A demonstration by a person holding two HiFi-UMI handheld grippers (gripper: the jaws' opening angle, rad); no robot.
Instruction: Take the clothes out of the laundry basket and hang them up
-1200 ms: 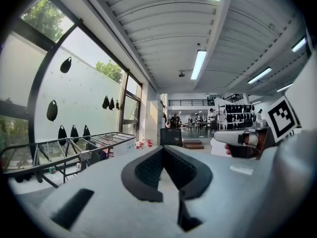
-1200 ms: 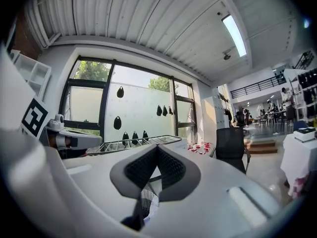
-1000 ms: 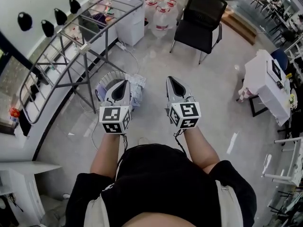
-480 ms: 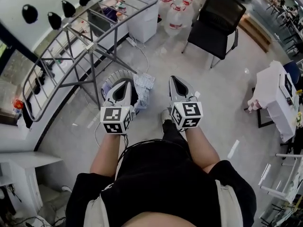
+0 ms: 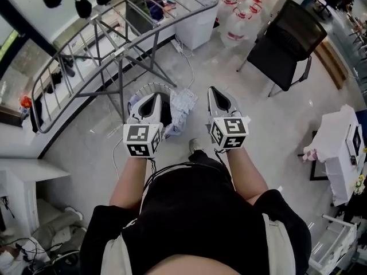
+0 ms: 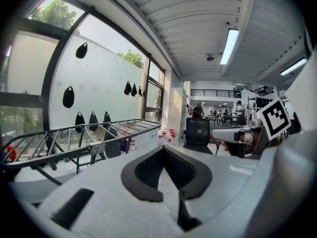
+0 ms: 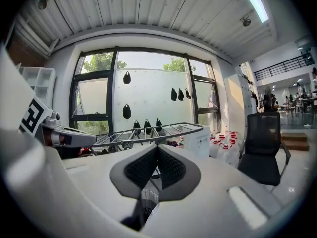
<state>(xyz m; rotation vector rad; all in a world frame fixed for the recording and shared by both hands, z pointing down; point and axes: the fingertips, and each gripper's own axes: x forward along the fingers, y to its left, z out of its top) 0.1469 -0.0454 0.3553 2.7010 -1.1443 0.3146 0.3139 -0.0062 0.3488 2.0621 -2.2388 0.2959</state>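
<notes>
The laundry basket (image 5: 143,88), a round white one with slatted sides, stood on the floor (image 5: 252,102) right at the foot of the drying rack (image 5: 121,73). The clothes (image 5: 182,109) were in it. A pale blue-and-white piece spilled over the rim on the side toward your right hand, and a darker patch showed deeper in. Your left hand-held gripper (image 5: 152,97) covered most of the inside in the head view, so the rest of the contents could not be made out.

That left hand-held gripper sat over the basket's middle, with the pale piece just beside it on its right. How high above the clothes it was, the views did not show. Its jaws were pressed together with nothing between them. Your right hand-held gripper (image 5: 215,90) was on the other side of the pale piece, near it but apart, over bare floor. Its jaws were likewise together and empty. Both pointed away from you, toward the rack and the window.

The pale piece seemed to hang lengthwise down the outside of the basket, its long axis running from the rim toward your feet.

Beyond, a black chair (image 5: 287,39) and a cluster of water bottles (image 5: 241,19) stood well apart from the basket
</notes>
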